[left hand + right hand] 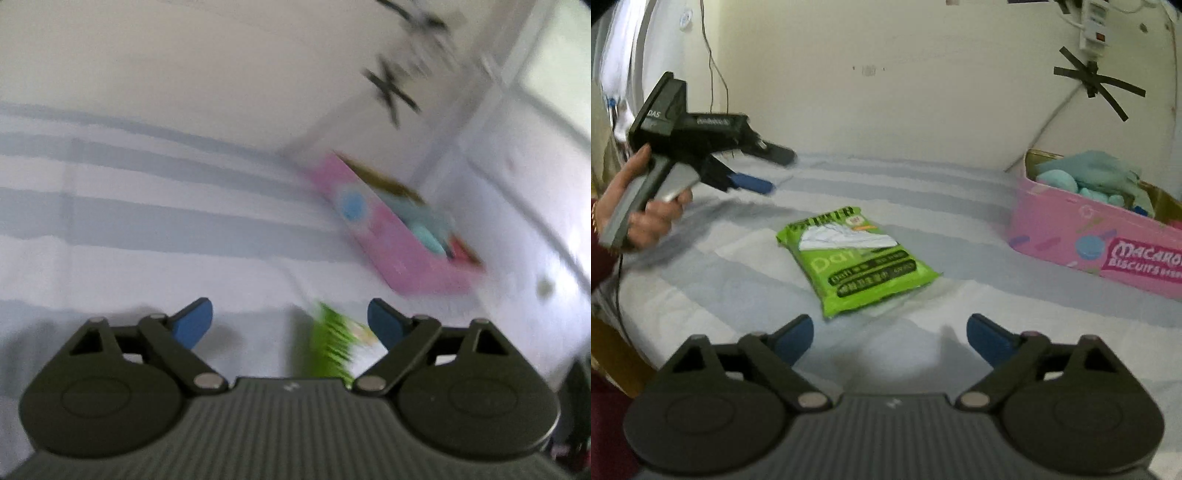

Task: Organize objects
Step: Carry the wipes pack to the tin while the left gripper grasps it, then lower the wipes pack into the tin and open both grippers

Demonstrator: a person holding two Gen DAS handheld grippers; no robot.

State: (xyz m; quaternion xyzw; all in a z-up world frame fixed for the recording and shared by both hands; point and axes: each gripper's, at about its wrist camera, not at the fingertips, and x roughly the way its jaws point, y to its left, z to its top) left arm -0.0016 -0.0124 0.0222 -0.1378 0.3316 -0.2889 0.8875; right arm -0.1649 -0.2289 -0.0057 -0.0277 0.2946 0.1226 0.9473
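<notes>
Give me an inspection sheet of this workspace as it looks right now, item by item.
Surface: striped bedsheet, white and grey.
Job's things: green packet lying flat; pink biscuit box open, teal items inside.
Clutter: nothing seen.
Grippers: left tongs open, empty; right tongs open, empty, packet ahead of them.
Cables: thin wire down the wall; power strip hanging, black tape below it.
Surroundings: cream wall.

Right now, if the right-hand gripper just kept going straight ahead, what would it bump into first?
Probably the green packet. It lies flat on the striped bedsheet straight ahead of the open right gripper, which holds nothing. The pink box sits off to the side, out of line.
</notes>
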